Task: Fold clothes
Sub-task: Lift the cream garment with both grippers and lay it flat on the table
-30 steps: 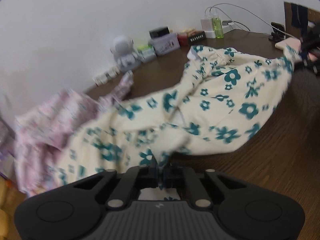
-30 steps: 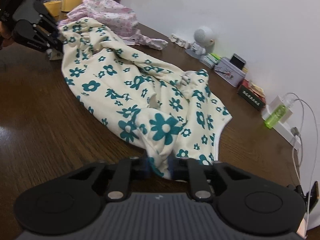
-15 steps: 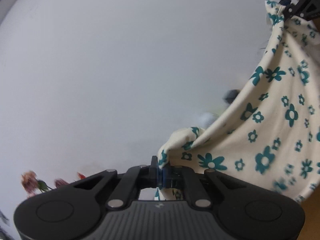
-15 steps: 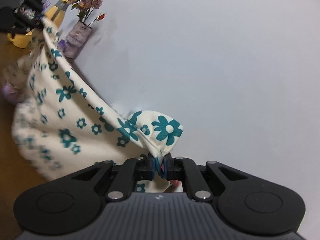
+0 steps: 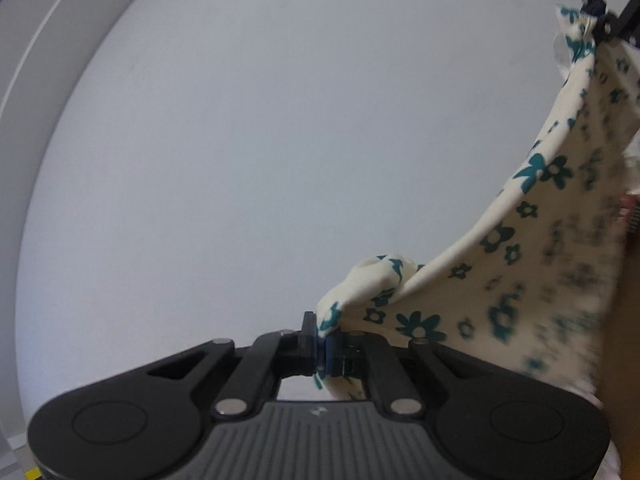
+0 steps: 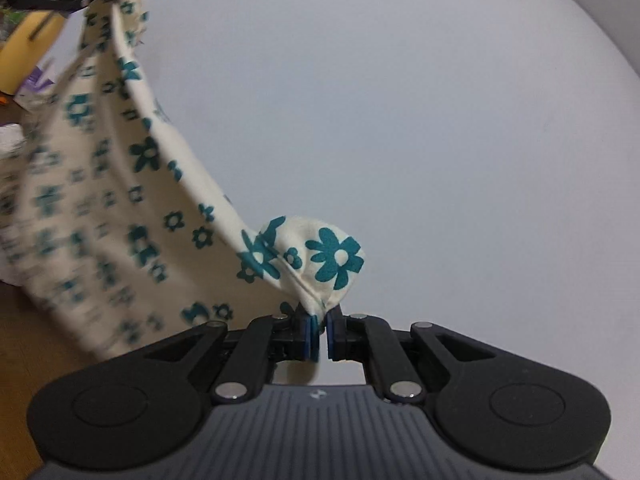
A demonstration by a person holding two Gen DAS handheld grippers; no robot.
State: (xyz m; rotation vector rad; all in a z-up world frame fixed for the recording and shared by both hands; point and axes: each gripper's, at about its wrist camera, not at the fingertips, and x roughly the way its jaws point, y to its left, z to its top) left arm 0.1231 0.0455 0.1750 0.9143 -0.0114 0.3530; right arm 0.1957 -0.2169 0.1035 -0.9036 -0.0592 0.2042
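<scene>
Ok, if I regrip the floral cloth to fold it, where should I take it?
Probably along the taut top edge of the floral cloth between the left tongs and right tongs, coming from above. Each is pinching a bunched corner, and the cloth hangs flat below that edge.

No readable text, labels or numbers.

Soft matt cream cloth garment (image 6: 120,208) with teal flowers; matt black plastic tongs (image 6: 319,334); smooth matt wall (image 5: 280,140); brown wooden desk (image 6: 24,360).

The floral garment (image 5: 520,280) blurs toward its lower part and runs off frame; the yellow object (image 6: 24,52), perhaps a box, is cut off.
</scene>
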